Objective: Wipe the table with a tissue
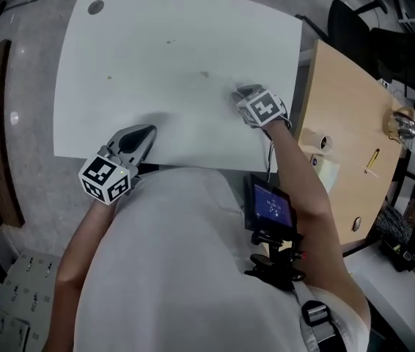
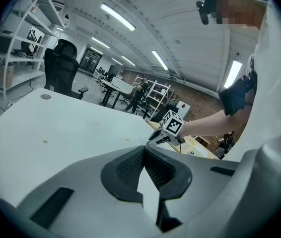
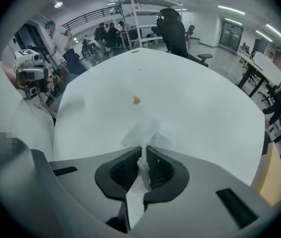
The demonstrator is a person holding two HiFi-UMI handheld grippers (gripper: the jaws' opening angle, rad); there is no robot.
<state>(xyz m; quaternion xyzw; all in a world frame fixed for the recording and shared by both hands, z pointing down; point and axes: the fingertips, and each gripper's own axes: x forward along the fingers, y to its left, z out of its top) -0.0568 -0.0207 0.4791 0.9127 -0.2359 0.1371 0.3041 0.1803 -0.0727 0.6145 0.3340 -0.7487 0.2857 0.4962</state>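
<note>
Right gripper view shows the right tongs point(image 3: 144, 153) clamped on a white tissue point(image 3: 141, 132) that touches the white worktop point(image 3: 195, 103) near a yellowish spot point(image 3: 136, 100), while the left tongs point(image 2: 144, 148) are closed on nothing.

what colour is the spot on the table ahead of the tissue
The spot is yellowish-brown, clearest in the right gripper view.

A light wooden desk point(image 1: 347, 123) stands at the right, with a yellow pencil point(image 1: 372, 160) lying on it near its right edge and a small white roll point(image 1: 323, 142) near its left edge. A black office chair point(image 1: 350, 24) stands beyond the desk's far end. On the grey floor point(image 1: 35, 160) at the near left lies a pale metal plate point(image 1: 17, 292). Far off are white shelving racks point(image 3: 145, 14), several people point(image 3: 103, 33) and long ceiling lights point(image 2: 118, 16).
</note>
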